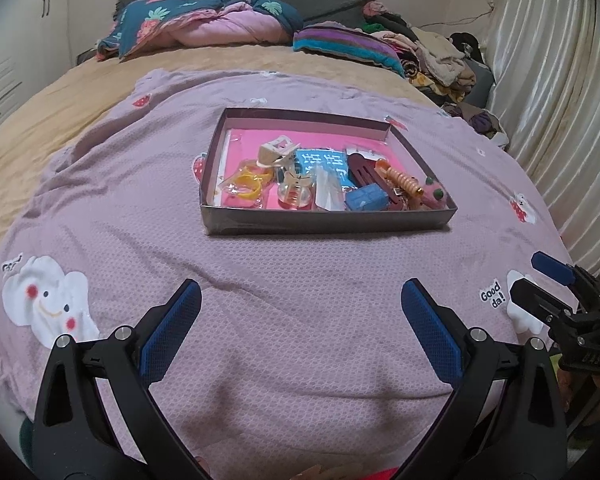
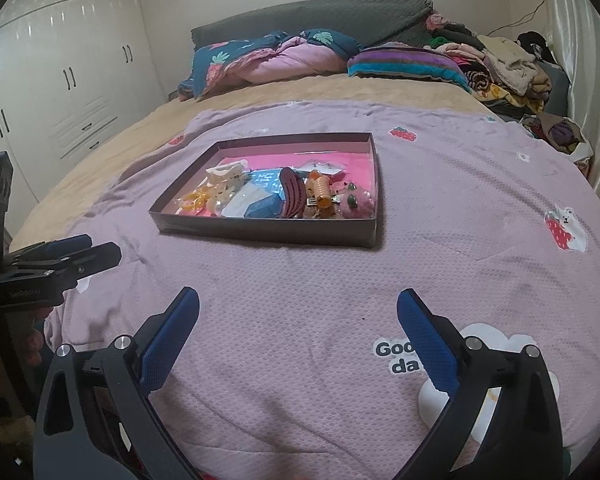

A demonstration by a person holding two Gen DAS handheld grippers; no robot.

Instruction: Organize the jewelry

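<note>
Both hand-held grippers hover low over the near end of the bed, well short of the box, and neither touches anything. Left hand-held gripper (image 1: 300,320) has its blue pads spread wide, nothing between them; the right hand-held gripper (image 2: 298,326) is spread just as wide and also bare. Each shows at the side of the other's view, the right one over the "Good day" print near the bed's right edge.

A shallow dark box (image 1: 328,222) with a pink floor lies on the lilac blanket (image 1: 260,280) about mid-bed, its long side facing the near edge. The jewelry and hair pieces are heaped along the box's near wall: a yellow bangle (image 1: 248,184) toward the left corner, a cream claw clip (image 1: 278,151) behind it, a clear clip (image 1: 296,192) beside the bangle, a blue cube (image 1: 366,198) near the middle, a maroon clip (image 1: 364,170) just behind it, an orange spiral clip (image 1: 402,178) to its right, and a pink strawberry piece (image 1: 434,196) in the right corner. The box's far half holds only the pink liner.

Pillows (image 1: 204,24) and a clothes pile (image 1: 440,56) sit at the bed's far end.
</note>
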